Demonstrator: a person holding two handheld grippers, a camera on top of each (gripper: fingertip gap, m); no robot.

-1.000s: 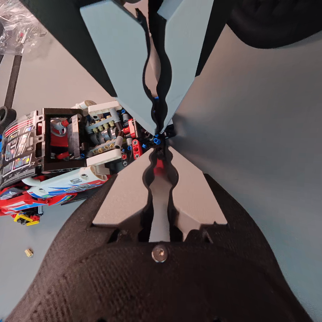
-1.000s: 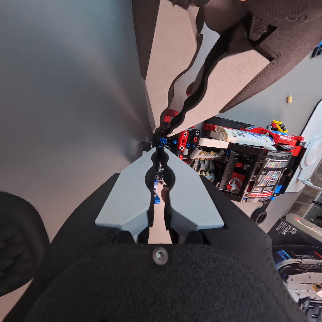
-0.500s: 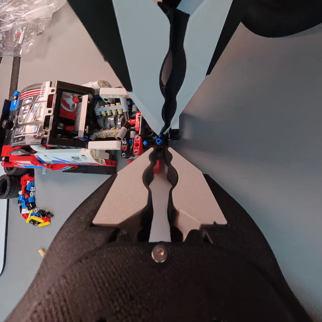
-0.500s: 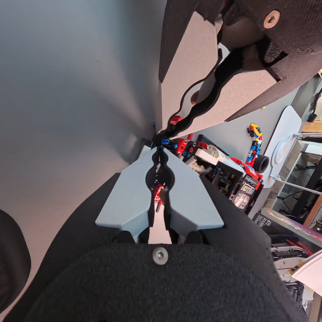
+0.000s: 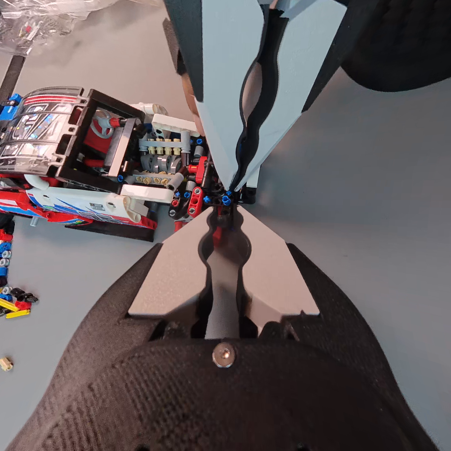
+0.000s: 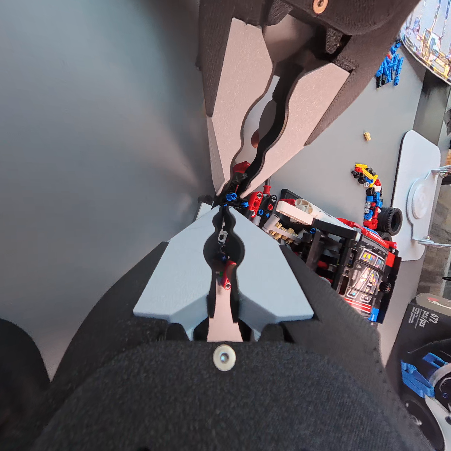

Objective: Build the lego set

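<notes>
A red, white and black lego car (image 5: 97,156) lies on the grey table (image 5: 353,219), its open black frame end toward both grippers. My left gripper (image 5: 225,211), with grey fingers, is shut on the black and red parts at that end. My right gripper (image 5: 231,189), with light blue fingers, comes in from the top and is shut on the same end from the opposite side. In the right wrist view the right gripper (image 6: 223,207) meets the left gripper (image 6: 225,192) tip to tip, and the car (image 6: 341,249) stretches off to the right. The grasped parts are mostly hidden by the fingers.
Loose small pieces (image 5: 9,292) and a tan piece (image 5: 6,363) lie left of the car, with a clear plastic bag (image 5: 36,22) at the far left. The right wrist view shows a piece pile (image 6: 368,192), a tyre (image 6: 390,219), a white tray (image 6: 419,185) and a dark box (image 6: 427,341). Left and right tips are no more than a few centimetres apart. Left tips and right tips are each some 25 centimetres from the tan piece (image 5: 6,363). It is also in sight in the right wrist view (image 6: 366,136).
Both grippers stay shut on the car's end. The car has swung round with them: the left view shows more of it, the right view sees it more end-on. Loose pieces came into view.
</notes>
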